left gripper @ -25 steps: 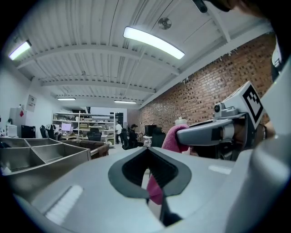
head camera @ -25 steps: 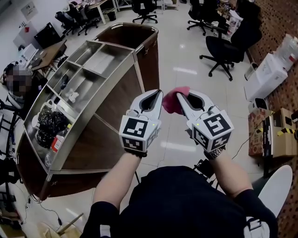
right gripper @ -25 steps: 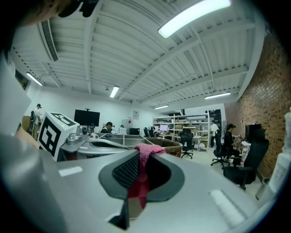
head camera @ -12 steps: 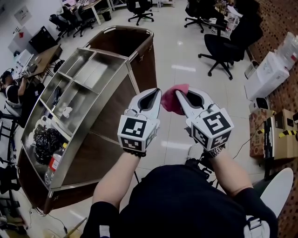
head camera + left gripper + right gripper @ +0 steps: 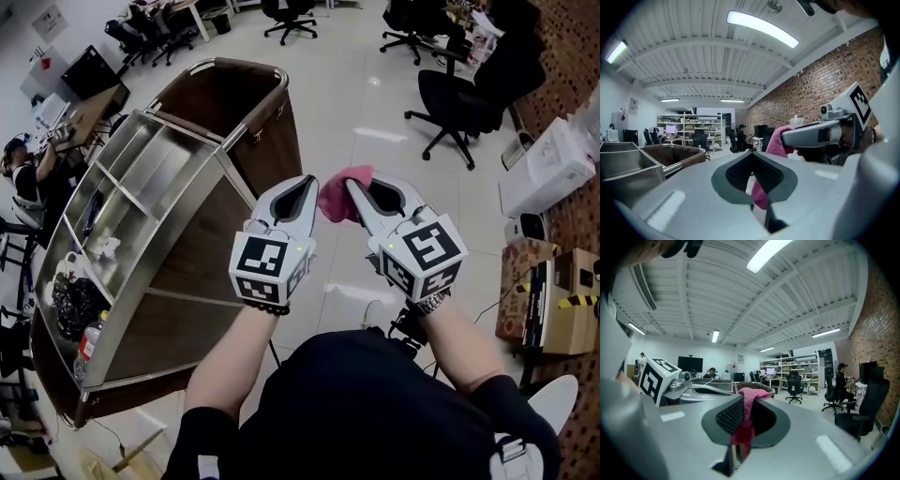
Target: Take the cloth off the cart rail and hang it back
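As the cloth [image 5: 339, 195] is off the cart [image 5: 202, 239] and up in the air in front of the person, the take-off step is judged done and the hang-back step not yet done.

Cloth: pink, bunched, held between the tips of both claws above the floor [image 5: 375, 103]. It is to the right of the cart and well apart from its rail [image 5: 225, 62].

Left claw [image 5: 304, 184]: clenched, with a fold of the cloth pinched low in the slit between its jaws, as its own view shows.

Right claw [image 5: 353, 187]: also clenched on the cloth, with pink fabric filling the gap and poking out past the tips.

Both claws point forward with their tips near each other.

Reading: two grips close together on one bunch look like a set-up for pulling the cloth out into a strip. It could then drape over the rail rather than sit in a lump.

The rail is the curved steel tube at the far end of the cart, bare as far as can be seen.

The steel trays [image 5: 169, 159] on the cart top hold a bottle [image 5: 87, 342] and a dark bag [image 5: 75, 300], which are not part of the job.

The next move likely calls for carrying the cloth left and forward to the rail.
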`<state>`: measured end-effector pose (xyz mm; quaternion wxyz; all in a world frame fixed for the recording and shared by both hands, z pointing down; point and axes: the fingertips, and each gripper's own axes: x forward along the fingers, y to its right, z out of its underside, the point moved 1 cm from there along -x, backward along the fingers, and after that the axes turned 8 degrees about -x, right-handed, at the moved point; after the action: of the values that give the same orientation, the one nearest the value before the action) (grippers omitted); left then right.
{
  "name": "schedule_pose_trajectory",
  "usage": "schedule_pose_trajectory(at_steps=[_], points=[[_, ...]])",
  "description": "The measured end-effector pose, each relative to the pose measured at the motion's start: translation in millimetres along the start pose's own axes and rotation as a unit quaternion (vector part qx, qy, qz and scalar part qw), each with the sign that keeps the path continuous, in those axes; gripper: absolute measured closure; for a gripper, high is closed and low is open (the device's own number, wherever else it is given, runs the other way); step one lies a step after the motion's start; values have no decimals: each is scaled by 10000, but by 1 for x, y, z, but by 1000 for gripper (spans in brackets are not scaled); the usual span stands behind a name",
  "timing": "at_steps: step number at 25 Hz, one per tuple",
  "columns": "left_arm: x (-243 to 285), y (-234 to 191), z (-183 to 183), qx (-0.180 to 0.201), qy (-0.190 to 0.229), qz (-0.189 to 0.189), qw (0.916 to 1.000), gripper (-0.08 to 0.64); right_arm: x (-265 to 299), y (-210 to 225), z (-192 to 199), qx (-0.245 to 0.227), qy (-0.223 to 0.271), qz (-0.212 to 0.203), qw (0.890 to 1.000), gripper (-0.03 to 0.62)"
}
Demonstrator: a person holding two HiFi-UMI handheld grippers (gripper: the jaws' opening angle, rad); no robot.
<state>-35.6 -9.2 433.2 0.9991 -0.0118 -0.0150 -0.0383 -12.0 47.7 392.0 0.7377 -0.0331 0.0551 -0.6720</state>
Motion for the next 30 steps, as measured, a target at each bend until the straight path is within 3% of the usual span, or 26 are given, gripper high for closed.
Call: schedule_pose_trajectory(at_steps=[13,23,30], points=[[133,20,-11,-108,-133,-628,9979,557,12,138,7,103,-32,-651,9978,574],[184,13,-5,-99,-171,-881,9959,557,28,190,25,196,-24,-884,9959,574],[213,-21,-8,-136,-93,-1069,9941,557,63,217,21,121,28,-1013,9948,574]])
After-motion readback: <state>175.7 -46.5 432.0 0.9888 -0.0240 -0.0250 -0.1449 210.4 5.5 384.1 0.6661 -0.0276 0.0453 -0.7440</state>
